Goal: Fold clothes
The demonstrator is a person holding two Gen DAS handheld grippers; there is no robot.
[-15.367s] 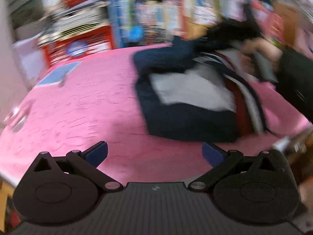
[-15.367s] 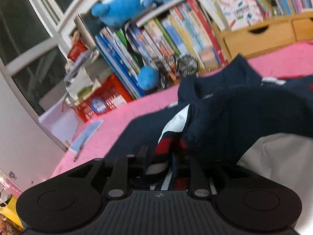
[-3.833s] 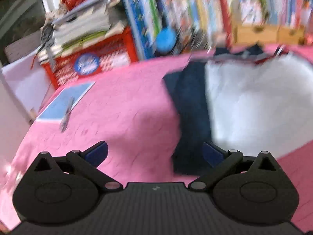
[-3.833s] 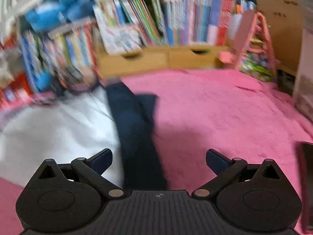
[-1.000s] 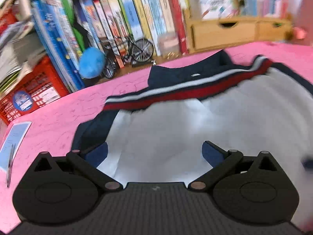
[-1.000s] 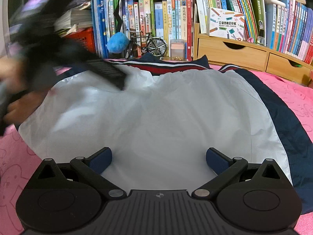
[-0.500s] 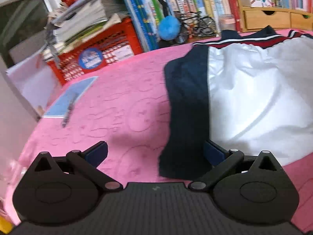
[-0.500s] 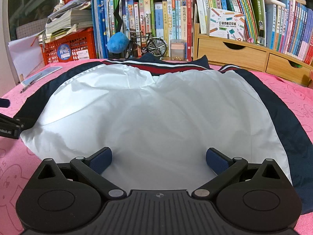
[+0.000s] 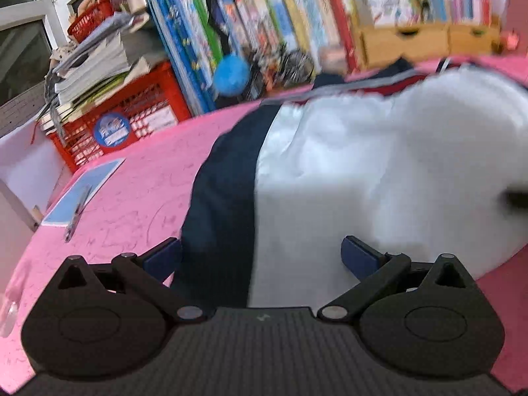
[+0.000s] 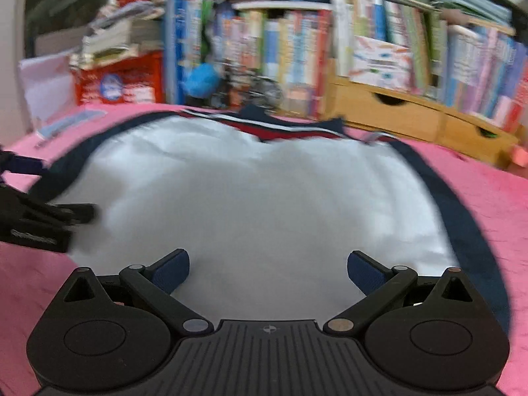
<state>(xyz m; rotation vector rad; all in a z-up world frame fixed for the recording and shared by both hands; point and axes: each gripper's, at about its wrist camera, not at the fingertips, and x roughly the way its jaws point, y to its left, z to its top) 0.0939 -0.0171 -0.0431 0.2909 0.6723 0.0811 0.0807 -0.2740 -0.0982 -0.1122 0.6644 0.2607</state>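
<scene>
A navy jacket [image 9: 227,181] with a white lining [image 9: 379,171] and red-and-white stripes lies spread, lining up, on the pink bed cover [image 9: 132,191]. My left gripper [image 9: 260,257] is open over the jacket's near left edge, straddling the navy band and the lining. In the right wrist view the same jacket [image 10: 257,198] fills the middle, and my right gripper [image 10: 267,270] is open above the lining's near edge with nothing between its fingers. The left gripper [image 10: 36,217] shows at the left border there, beside the jacket's left edge.
A bookshelf [image 10: 264,49] with wooden drawers [image 10: 412,115] runs along the back. A red crate [image 9: 125,115] with stacked books stands back left. A blue booklet with a pen [image 9: 79,198] lies on the pink cover at left. Pink cover [image 10: 495,204] lies bare at right.
The left gripper has shifted right and closer, so the jacket's left edge now sits between its fingers. The right gripper's view has pulled back slightly and swung. Both stay open.
</scene>
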